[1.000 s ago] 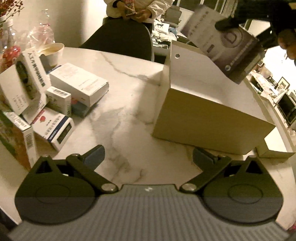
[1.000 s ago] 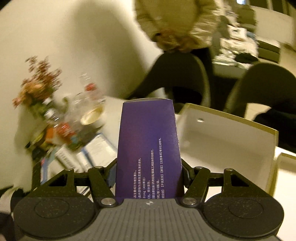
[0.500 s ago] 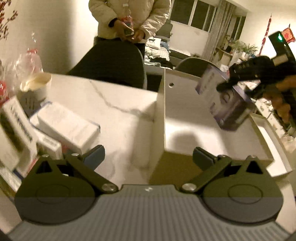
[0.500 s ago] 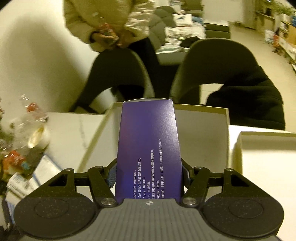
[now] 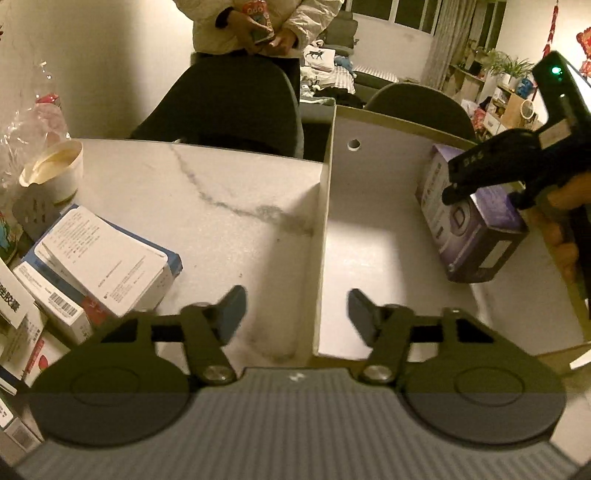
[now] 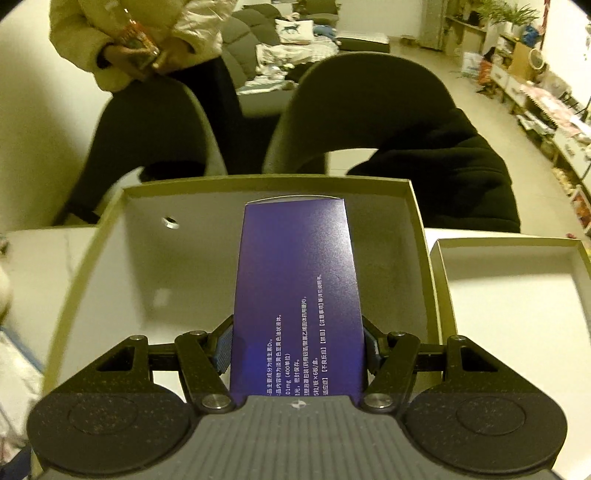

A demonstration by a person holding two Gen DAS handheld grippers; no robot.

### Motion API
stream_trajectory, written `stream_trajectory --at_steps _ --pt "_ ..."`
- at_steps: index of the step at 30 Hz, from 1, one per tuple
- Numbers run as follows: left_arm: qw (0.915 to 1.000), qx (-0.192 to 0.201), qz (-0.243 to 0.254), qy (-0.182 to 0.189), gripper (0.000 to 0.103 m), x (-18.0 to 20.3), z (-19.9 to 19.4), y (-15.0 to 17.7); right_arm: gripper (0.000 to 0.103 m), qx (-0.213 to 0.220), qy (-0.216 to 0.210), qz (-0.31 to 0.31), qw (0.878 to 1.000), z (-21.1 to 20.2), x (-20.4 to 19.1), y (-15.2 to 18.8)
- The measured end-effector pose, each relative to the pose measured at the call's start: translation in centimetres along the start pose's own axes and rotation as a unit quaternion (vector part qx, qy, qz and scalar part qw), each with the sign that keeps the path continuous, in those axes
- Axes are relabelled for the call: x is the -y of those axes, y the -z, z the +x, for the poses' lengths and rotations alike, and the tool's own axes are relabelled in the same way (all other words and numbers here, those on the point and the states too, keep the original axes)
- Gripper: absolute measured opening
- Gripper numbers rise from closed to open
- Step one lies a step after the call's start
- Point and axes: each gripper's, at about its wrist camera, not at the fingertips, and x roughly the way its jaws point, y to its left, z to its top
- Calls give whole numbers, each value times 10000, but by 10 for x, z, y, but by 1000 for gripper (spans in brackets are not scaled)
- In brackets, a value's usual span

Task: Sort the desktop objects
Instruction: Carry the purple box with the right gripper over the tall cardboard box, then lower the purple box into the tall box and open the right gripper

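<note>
Purple carton: inside the open cardboard box, near its right wall; whether it touched the floor could not be told
Long axis: ran forward along the right gripper fingers, free end tipped toward the far wall
Right gripper grip: pads clamped on the carton's two long sides, near its printed end
Box edges: far wall with a round hole; left wall stood between the left gripper fingers, not touched by them
Left gripper: jaws closing, left finger over the marble table, right finger over the box floor
Open room: box floor bare left of the carton; bare marble between box and the pile of white medicine boxes
Second tray: just beside the box on its right
Beyond table: two dark chairs, person in pale jacket standing
</note>
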Motion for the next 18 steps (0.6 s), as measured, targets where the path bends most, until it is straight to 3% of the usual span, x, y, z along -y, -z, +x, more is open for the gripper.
stream_trajectory --at_steps 1,5,11,15,18 --pt "10000 -16 -4 -16 36 0 2 -1 67 56 122 -74 9999 2 -4 1" --pt "10000 -16 -71 33 23 -3 3 0 67 199 473 -278 9983 9 -12 5" --pt "10000 13 -12 26 19 -2 5 -1 71 399 999 -841 9906 18 -27 12" --pt "10000 12 36 58 13 -1 5 0 72 677 1490 -1555 9742 20 -48 22" --pt "9999 9 81 62 9 1 5 0 73 999 1869 -2451 9461 19 -72 36"
